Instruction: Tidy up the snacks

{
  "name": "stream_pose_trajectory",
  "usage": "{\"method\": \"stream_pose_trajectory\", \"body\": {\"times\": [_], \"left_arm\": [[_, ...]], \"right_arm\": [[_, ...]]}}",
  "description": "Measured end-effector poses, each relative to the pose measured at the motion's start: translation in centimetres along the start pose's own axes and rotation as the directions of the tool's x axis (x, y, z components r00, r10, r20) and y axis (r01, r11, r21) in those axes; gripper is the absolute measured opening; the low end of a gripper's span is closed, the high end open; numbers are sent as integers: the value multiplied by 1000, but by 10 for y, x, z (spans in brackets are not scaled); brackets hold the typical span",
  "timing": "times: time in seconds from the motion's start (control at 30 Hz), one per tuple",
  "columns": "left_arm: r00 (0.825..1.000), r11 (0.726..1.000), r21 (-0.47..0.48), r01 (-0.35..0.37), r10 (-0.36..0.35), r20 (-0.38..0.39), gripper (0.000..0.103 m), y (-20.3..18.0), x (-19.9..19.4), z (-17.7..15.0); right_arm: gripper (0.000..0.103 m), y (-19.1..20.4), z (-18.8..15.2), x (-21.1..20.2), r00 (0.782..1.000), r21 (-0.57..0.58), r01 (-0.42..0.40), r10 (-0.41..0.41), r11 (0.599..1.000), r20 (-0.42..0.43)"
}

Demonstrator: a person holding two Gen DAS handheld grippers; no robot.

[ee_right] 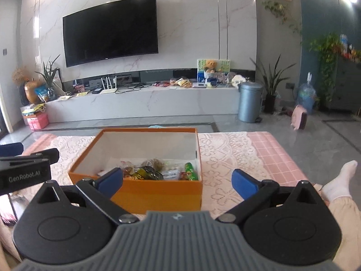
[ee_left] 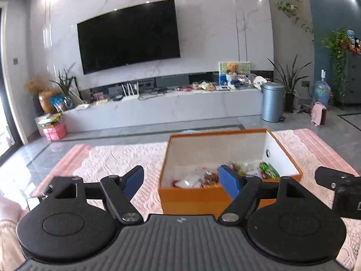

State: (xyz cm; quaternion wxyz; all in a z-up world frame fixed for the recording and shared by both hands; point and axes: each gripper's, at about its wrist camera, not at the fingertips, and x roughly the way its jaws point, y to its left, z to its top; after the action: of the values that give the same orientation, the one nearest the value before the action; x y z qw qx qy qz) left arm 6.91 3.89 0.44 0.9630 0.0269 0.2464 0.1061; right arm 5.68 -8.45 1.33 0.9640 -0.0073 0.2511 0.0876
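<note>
- Right now both grippers hang over the pink lace cloth [ee_right: 225, 153], near side of the orange box [ee_right: 158, 194], pointing fwd and a bit down.
- Left gripper [ee_left: 182, 180]: jaws spread wide, nothing btwn the blue pads [ee_left: 133, 180], nothing held. In its own view the left pad sits over bare cloth, the right pad overlaps the box's near-left corner; can't tell if it touches cardboard or just floats in front.
- Right gripper [ee_right: 178, 179]: jaws also wide apart, empty. The box's near wall shows in the gap btwn the pads; left pad overlaps the near wall, right pad is over cloth just right of the box. Pads don't press on anything.
- Snacks [ee_right: 158, 170]: heap of wrapped pkts inside the box, bunched along its near wall — green wrapper [ee_right: 190, 171] at the right end, dark green/yellow pkt mid, clear and reddish ones toward the left. Far half of the box floor is bare white.
- Snacks lie ahead of and below both sets of jaws, not btwn them.
- Left gripper's body [ee_right: 24, 171] shows at the left edge of the right view; right gripper's at the right edge of the left view, so the two are side by side.
- Person's white-socked foot [ee_right: 340, 180] rests at the cloth's right edge.
</note>
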Motion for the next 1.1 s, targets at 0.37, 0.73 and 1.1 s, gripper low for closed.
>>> {"method": "stream_pose_trajectory", "body": {"times": [0.37, 0.73, 1.1], "left_arm": [[996, 1000, 0, -2, 2, -92, 89, 6, 26, -30], [984, 1000, 4, 7, -7, -180, 89, 1, 40, -46], [982, 1000, 10, 5, -3, -190, 89, -2, 41, -44]], "right_arm": [[99, 5, -30, 23, 1000, -62, 16, -16, 998, 2], [99, -1, -50, 62, 995, -23, -2, -1, 1000, -103], [99, -6, -49, 63, 995, 7, -3, 4, 1000, -104]]}}
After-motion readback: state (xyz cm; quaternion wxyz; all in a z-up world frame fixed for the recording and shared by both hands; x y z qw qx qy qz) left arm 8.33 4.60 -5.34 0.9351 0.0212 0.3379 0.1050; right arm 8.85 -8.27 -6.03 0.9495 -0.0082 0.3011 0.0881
